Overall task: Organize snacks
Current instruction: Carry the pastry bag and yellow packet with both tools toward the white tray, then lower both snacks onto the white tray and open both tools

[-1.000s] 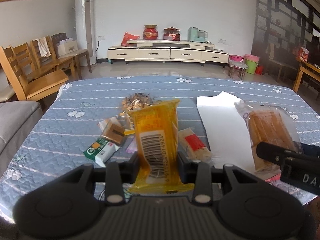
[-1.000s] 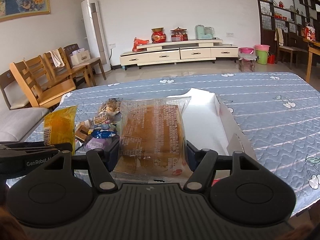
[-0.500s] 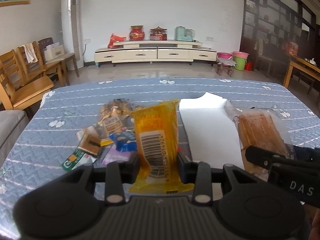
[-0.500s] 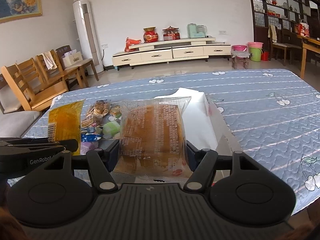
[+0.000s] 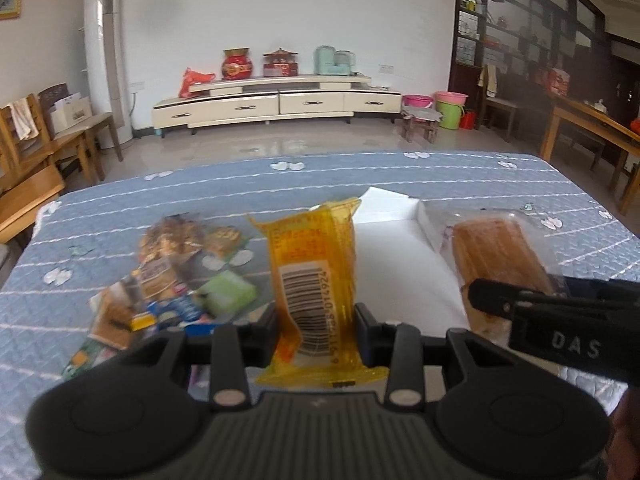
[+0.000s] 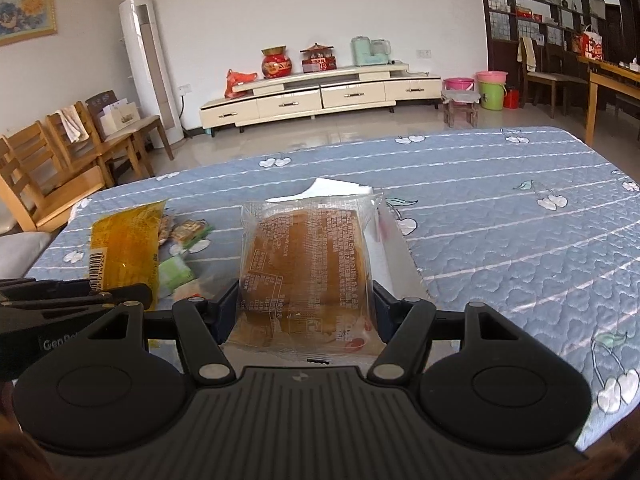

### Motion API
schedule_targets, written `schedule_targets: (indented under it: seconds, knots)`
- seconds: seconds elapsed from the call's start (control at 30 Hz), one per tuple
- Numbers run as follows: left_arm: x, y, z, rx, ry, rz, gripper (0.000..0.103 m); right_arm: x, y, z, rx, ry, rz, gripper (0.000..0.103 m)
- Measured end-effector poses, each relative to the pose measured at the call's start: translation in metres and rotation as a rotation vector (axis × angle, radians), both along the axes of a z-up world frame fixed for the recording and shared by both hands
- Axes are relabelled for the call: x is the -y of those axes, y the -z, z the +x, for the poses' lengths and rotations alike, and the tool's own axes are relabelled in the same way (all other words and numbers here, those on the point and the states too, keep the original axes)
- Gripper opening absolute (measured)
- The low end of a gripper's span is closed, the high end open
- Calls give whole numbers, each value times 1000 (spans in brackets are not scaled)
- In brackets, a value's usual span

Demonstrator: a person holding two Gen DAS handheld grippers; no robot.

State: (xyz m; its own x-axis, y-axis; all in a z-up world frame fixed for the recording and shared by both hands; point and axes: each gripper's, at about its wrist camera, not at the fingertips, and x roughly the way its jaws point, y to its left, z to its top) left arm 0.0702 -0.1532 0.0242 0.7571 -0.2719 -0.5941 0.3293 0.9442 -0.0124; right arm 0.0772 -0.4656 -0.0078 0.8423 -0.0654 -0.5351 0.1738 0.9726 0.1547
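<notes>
1. Left tongs (image 5: 316,330): level, pointing across the table; black jaws clamped on the lower part of a yellow snack packet (image 5: 314,280), which stands upright and clear of the surface. Seen from the right wrist view, the left tongs (image 6: 132,294) sit low at left with the yellow snack packet (image 6: 126,246) rising above them.
2. Right tongs (image 6: 306,310): level, beside the left pair; jaws pressed on both sides of a clear-wrapped cake (image 6: 308,264), held upright above the table. In the left wrist view the right tongs (image 5: 492,300) reach in from the right, with the clear-wrapped cake (image 5: 496,256) in front of them.
3. Change from half a second ago: both packets remain gripped; the snack pile (image 5: 168,280) lies further left and lower in the left view, and a green packet (image 5: 228,294) is now exposed there.
4. Materials: yellow packet is glossy translucent film, crimped ends, white barcode panel. Cake wrapper is clear crinkled film printed with white text; contents a brown rectangular slab.
5. White box (image 5: 396,248): shallow, open, flat card, lying between and beyond the two held packets.
6. Table (image 6: 520,216): covered in blue quilted cloth with white stripes and cherry motifs.
7. Snack pile: small mixed wrappers, loosely heaped left of the box; blurred.
</notes>
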Motion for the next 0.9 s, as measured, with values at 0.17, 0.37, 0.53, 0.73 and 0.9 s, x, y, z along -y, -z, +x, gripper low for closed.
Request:
schedule_targets:
  seconds: [0.17, 0.37, 0.53, 0.73, 0.9]
  knots:
    - [21, 9, 21, -23, 35, 10, 37, 9, 2, 24, -37, -6, 4, 81]
    - [42, 18, 45, -49, 53, 18, 37, 18, 9, 67, -96, -39, 23, 82]
    - [58, 28, 62, -73, 69, 21, 37, 17, 16, 96, -141, -55, 3, 81]
    - [77, 36, 80, -90, 105, 17, 37, 15, 17, 123, -158, -51, -16, 82]
    - [83, 35, 77, -94, 127, -2, 62, 1, 12, 117, -126, -36, -56, 103]
